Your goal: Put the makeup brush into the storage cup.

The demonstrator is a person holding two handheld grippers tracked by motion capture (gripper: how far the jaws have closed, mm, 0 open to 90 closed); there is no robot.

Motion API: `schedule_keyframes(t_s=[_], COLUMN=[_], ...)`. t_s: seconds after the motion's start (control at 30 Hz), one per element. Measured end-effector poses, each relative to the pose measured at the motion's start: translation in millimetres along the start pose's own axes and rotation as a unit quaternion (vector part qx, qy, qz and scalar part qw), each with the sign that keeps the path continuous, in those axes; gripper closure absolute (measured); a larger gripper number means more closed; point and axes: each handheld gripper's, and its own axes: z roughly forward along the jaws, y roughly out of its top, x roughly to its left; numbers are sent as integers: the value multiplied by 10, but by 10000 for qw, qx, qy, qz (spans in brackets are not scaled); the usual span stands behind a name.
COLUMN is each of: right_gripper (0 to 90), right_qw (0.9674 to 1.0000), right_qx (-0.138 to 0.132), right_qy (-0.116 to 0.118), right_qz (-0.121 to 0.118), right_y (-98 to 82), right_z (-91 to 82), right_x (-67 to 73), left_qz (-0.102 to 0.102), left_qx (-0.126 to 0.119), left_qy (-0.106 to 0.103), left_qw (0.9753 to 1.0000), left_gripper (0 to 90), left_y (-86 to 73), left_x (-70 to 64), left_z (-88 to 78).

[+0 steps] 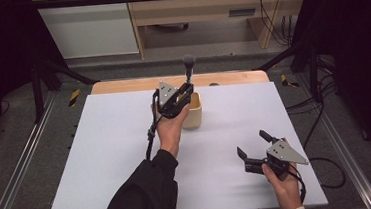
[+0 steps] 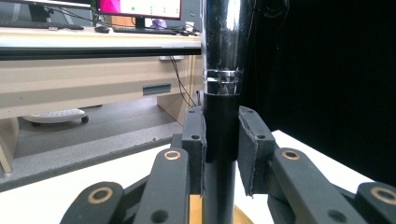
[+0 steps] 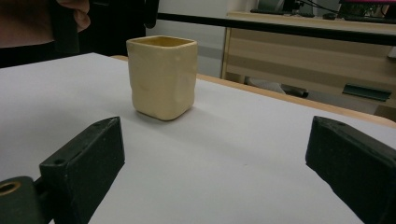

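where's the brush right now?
High view, centre: the brush stands upright over the cream cup, clamped in the left gripper near the table's far edge.

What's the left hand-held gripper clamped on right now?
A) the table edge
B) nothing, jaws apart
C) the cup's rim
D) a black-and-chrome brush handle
D: the left hand-held gripper presses both pads on the upright brush handle, above the cup.
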Motion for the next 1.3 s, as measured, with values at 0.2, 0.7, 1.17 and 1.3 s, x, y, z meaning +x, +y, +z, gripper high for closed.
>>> schedule_keyframes(t_s=[0.2, 0.7, 1.17, 1.3], right_gripper=[48, 48, 48, 48], right_qw=[10000, 10000, 10000, 10000], right_qx=[-6, -8, 13, 16], right_qy=[1, -6, 3, -3], right_qz=[0, 11, 0, 10], right_y=[0, -3, -6, -6], right_z=[-1, -3, -3, -6], right_x=[0, -12, -15, -18], left_qz=[-9, 43, 101, 109], left_qx=[-7, -20, 53, 73], left_qy=[10, 19, 18, 27], left_qw=[10000, 10000, 9999, 9999], left_gripper=[744, 744, 744, 744], left_y=[-5, -24, -94, -120], left_x=[12, 31, 41, 44], left_z=[5, 22, 55, 58])
